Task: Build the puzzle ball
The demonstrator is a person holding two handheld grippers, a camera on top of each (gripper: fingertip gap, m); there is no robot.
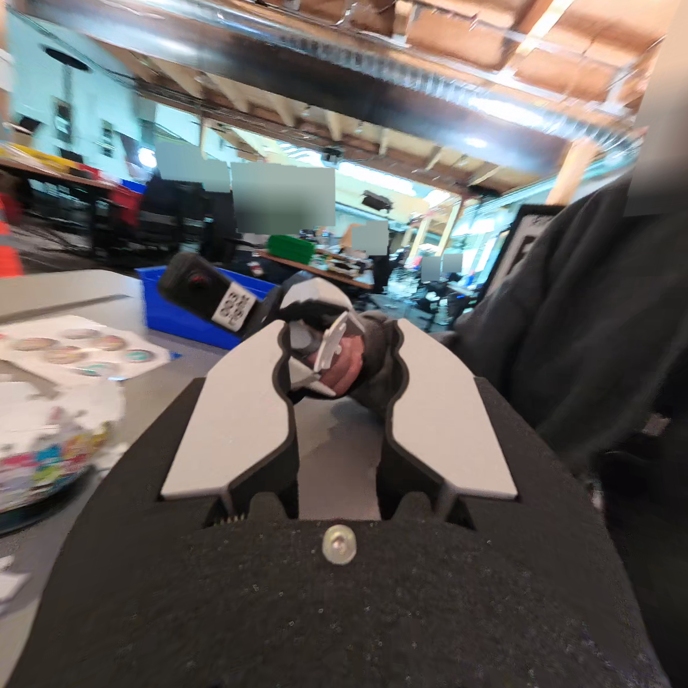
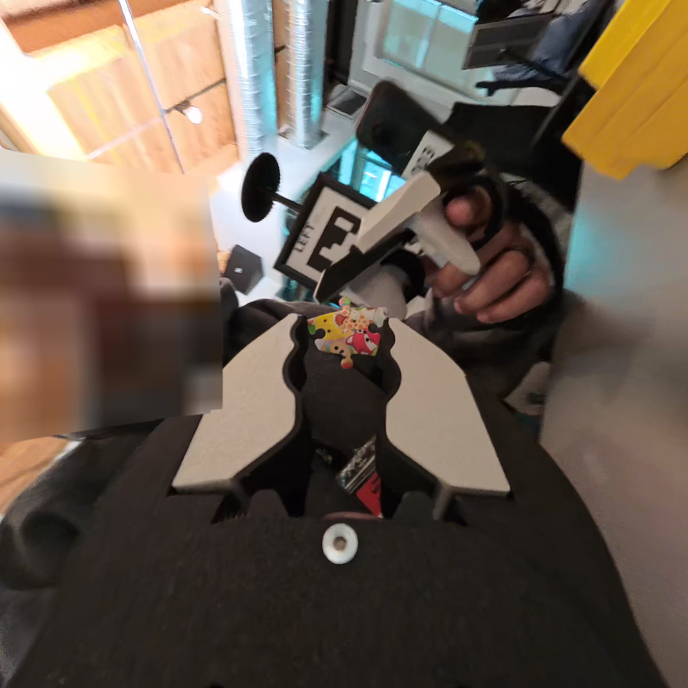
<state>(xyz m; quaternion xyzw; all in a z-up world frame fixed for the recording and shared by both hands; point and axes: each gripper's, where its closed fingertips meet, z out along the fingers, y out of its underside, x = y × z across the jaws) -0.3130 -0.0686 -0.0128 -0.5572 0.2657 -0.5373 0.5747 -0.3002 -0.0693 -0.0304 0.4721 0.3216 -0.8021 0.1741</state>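
Note:
In the right wrist view my right gripper [image 2: 344, 324] is shut on a colourful puzzle piece [image 2: 346, 335], held by its edges between the fingertips and raised in the air. My left gripper [image 2: 327, 290] comes in from the upper right, its tip just above the piece. In the left wrist view my left gripper [image 1: 338, 327] is open and empty. Beyond its tips the right gripper [image 1: 314, 361] holds the piece [image 1: 333, 344], white back showing. The partly built puzzle ball [image 1: 48, 446] sits blurred on the table at the left.
A printed sheet with round pictures [image 1: 74, 350] lies on the grey table [image 1: 156, 394] beyond the ball. A blue bin [image 1: 175, 312] stands farther back. A person's dark sleeve [image 1: 577, 353] fills the right side. A yellow bin [image 2: 640, 85] is at upper right. My left tips are roughly 15 cm from the partly built puzzle ball [image 1: 48, 446].

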